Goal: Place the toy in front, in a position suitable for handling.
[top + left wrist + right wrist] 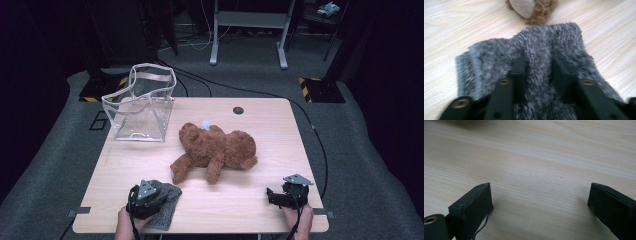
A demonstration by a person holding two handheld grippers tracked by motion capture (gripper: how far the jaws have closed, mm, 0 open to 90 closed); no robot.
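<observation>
A grey fuzzy cloth (169, 204) lies at the table's front left, just before the foot of a brown teddy bear (215, 149) that sprawls mid-table. My left gripper (158, 196) rests on the cloth. In the left gripper view its jaws (539, 65) press into the cloth (544, 42) with a raised fold pinched between them, and the bear's pale foot sole (524, 7) sits just beyond. My right gripper (274, 196) is at the front right. The right gripper view has its jaws (540, 192) wide open over bare wood, nothing between them.
A clear plastic tote bag (140, 106) with pale handles stands upright at the back left corner of the wooden table (270, 130). A round cable hole (238, 110) is at the back middle. Cables and stand legs lie on the floor beyond.
</observation>
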